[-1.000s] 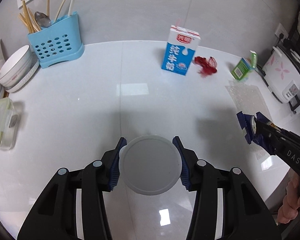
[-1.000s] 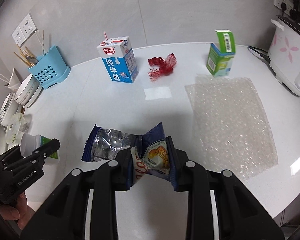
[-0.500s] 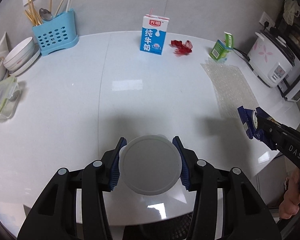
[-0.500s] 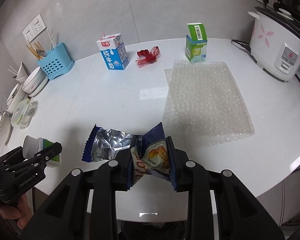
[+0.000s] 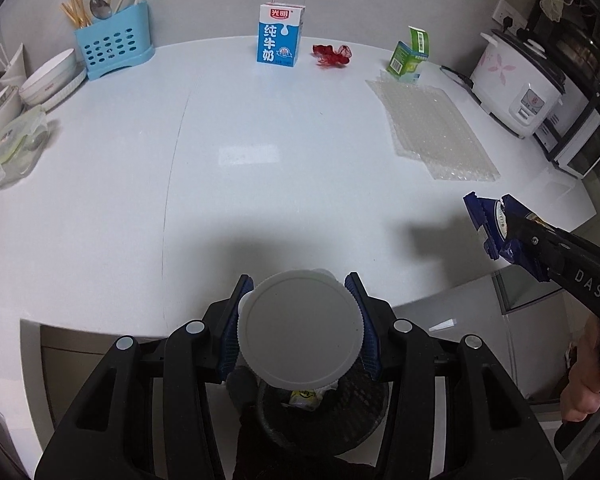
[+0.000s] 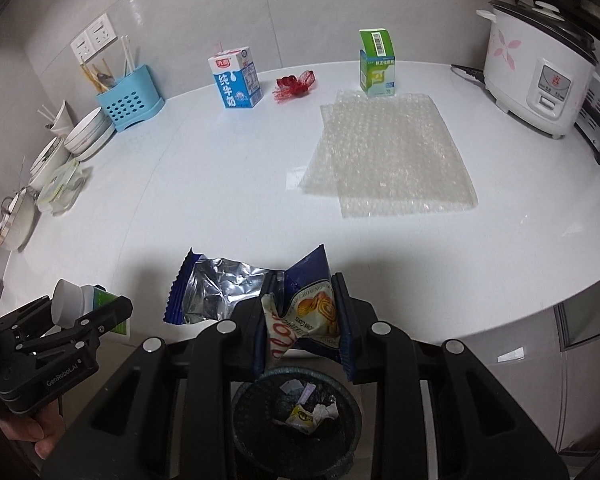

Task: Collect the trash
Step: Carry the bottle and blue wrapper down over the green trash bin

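My left gripper [image 5: 298, 320] is shut on a white plastic cup [image 5: 298, 326], seen bottom-first; in the right wrist view the same cup [image 6: 70, 302] shows a green label. My right gripper [image 6: 302, 318] is shut on a crumpled blue snack wrapper [image 6: 300, 308] with a silver inside; from the left wrist view the wrapper [image 5: 496, 220] hangs at the right. Both grippers hover past the white counter's front edge, over a dark round bin [image 6: 296, 420] on the floor that holds scraps of paper. In the left wrist view the bin [image 5: 324, 412] lies below the cup.
On the white counter [image 5: 260, 160] stand a blue milk carton [image 5: 279, 36], a red net scrap [image 5: 332, 55], a green box [image 5: 408, 56] and a bubble wrap sheet [image 5: 432, 128]. A rice cooker [image 5: 520, 88] sits right; a blue utensil holder [image 5: 112, 50] and bowls [image 5: 48, 80] sit left.
Both grippers have pulled back from the counter with their loads. The counter's front edge and the bin below have come into view.
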Available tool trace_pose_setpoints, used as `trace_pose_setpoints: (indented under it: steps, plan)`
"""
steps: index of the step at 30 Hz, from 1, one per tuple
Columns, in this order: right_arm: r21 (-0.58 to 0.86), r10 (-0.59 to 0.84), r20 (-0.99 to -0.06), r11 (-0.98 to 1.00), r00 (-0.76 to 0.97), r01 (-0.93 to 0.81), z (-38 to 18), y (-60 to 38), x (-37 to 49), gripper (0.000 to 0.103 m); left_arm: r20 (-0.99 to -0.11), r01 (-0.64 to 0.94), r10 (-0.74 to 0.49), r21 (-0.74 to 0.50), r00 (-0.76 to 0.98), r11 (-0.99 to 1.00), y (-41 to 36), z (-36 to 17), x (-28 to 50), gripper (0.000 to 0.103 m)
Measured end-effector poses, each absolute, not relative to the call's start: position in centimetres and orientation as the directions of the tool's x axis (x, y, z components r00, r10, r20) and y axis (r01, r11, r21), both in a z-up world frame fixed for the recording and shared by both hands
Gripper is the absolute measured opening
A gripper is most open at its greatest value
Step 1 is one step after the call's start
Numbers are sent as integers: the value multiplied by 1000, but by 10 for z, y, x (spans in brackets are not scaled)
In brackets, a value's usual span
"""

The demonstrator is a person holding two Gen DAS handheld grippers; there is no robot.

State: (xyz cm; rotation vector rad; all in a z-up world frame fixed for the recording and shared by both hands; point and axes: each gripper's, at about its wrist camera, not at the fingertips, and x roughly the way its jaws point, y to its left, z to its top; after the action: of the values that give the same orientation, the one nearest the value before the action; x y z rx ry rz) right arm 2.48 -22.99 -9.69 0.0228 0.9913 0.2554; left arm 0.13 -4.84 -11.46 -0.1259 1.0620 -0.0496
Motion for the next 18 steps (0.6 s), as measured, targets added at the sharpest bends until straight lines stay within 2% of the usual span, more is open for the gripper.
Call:
trace_pose_setpoints:
  steps: [18]
  plan:
    - [132, 247, -851, 955, 464, -267, -145, -255, -57, 27, -893, -30, -90, -115, 441, 993, -77, -162, -76, 47]
